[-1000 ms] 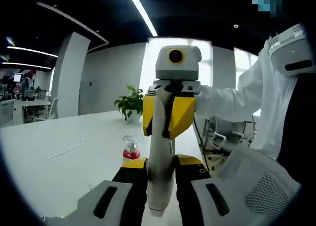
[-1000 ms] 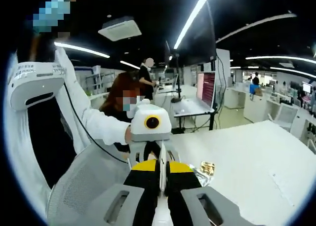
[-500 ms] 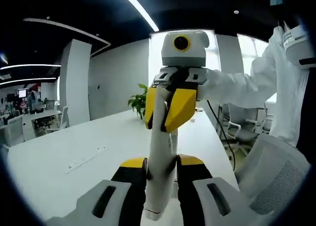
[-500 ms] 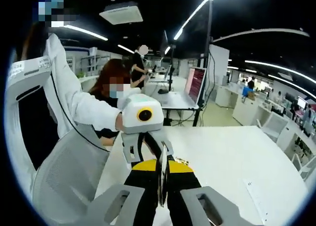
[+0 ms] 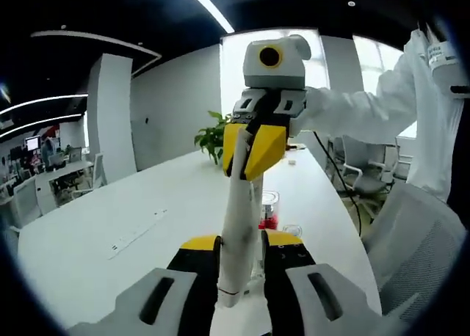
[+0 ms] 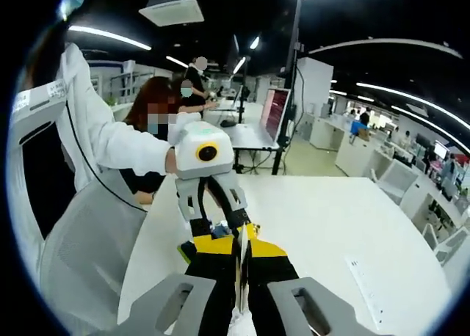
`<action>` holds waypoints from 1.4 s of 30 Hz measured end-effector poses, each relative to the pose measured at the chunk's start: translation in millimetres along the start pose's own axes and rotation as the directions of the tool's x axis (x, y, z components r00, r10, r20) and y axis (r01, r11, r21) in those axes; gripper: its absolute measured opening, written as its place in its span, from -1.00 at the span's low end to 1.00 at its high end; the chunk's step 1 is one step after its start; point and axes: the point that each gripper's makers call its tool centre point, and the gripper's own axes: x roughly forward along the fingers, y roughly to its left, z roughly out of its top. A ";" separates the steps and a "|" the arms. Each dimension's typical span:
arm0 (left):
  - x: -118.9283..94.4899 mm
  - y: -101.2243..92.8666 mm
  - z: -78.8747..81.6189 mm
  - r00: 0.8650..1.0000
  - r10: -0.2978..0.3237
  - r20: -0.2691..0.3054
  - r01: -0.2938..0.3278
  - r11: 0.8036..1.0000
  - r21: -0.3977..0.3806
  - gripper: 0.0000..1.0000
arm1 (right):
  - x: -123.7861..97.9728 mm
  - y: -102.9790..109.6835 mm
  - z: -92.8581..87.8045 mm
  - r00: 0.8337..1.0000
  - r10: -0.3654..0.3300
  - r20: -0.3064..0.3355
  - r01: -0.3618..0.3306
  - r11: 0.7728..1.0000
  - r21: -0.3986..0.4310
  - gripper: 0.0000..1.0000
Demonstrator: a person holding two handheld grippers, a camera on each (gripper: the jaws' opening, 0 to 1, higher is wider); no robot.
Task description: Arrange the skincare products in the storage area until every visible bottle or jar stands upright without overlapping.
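Note:
A long white tube (image 5: 241, 226) stands nearly upright between my two grippers. My left gripper (image 5: 239, 242) is shut on its lower part. My right gripper (image 5: 254, 151) comes in from the right and is shut on the tube's upper end with its yellow jaws. In the right gripper view the tube (image 6: 241, 274) shows as a thin white edge pinched in my right gripper (image 6: 241, 246), with my left gripper (image 6: 217, 229) just beyond it. A small clear jar with red contents (image 5: 269, 210) stands upright on the white table (image 5: 147, 226), behind and right of the tube.
A small clear lid-like piece (image 5: 292, 230) lies near the jar. A potted plant (image 5: 213, 136) stands at the table's far end. A person's white sleeve (image 5: 352, 116) and a grey mesh chair (image 5: 422, 248) are on the right. A power strip (image 6: 363, 277) lies on the table.
Both grippers have kept hold of the tube while the hands swung. The views have shifted, and the red jar now shows to the right of the tube instead of the left.

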 end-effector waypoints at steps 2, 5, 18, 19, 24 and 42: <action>4.1 6.5 -5.3 0.999 0.004 -0.041 -0.002 0.999 0.039 -0.61 | -1.2 -4.7 -3.9 0.999 -0.002 -0.034 0.001 1.000 -0.021 -1.00; 11.2 10.4 -4.1 0.998 0.008 -0.059 -0.004 0.998 0.060 -0.68 | -2.1 -9.9 -7.3 0.998 -0.001 -0.065 -0.001 0.999 -0.039 -1.00; 51.1 7.3 -20.2 0.990 -0.024 -0.139 0.035 0.996 0.077 -0.59 | 6.1 -18.0 -25.5 0.989 0.016 -0.146 -0.026 0.998 -0.063 -1.00; 54.1 5.2 -20.7 0.990 -0.022 -0.140 0.033 0.997 0.075 -0.58 | 7.1 -17.9 -26.4 0.988 0.019 -0.150 -0.029 0.997 -0.065 -1.00; 65.8 7.9 -29.7 0.988 -0.010 -0.153 0.021 0.997 0.068 -0.59 | 12.3 -18.4 -36.9 0.981 0.028 -0.193 -0.043 0.996 -0.072 -1.00; 77.9 2.3 -58.8 0.979 -0.025 -0.202 0.024 1.000 -0.007 -0.62 | 23.0 -13.4 -65.9 0.964 0.068 -0.256 -0.075 0.997 -0.015 -1.00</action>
